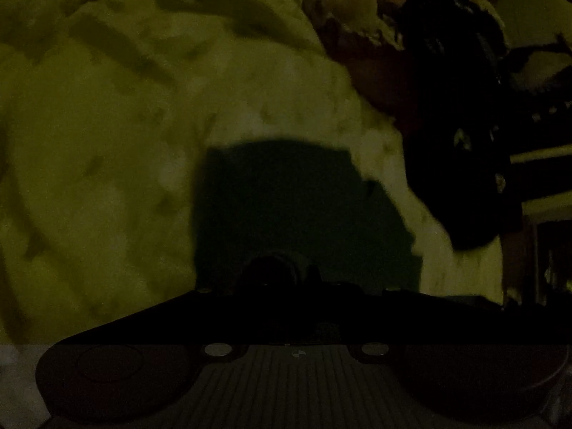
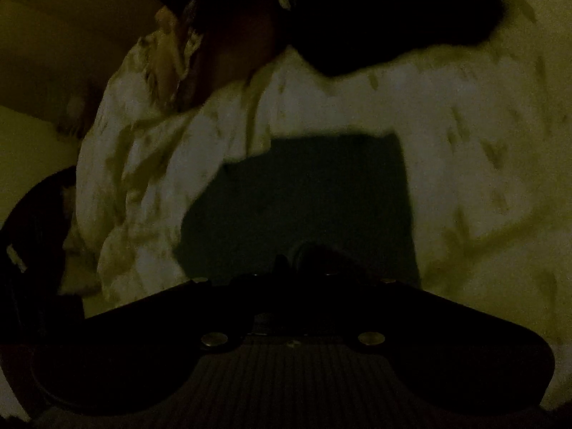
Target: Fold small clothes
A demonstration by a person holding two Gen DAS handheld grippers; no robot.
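The small dark green cloth piece (image 1: 300,211) lies flat on a pale patterned bedsheet (image 1: 107,143), directly ahead of both grippers. It looks light and limp; a corner should lift easiest. Fingers hidden in the dark: cannot tell.

Both rigs are black and hard to make out in the dim light. The left gripper (image 1: 286,268) has a broad winged body, two pale round screws and ribbed grey housing. The right gripper (image 2: 304,254) looks identical.
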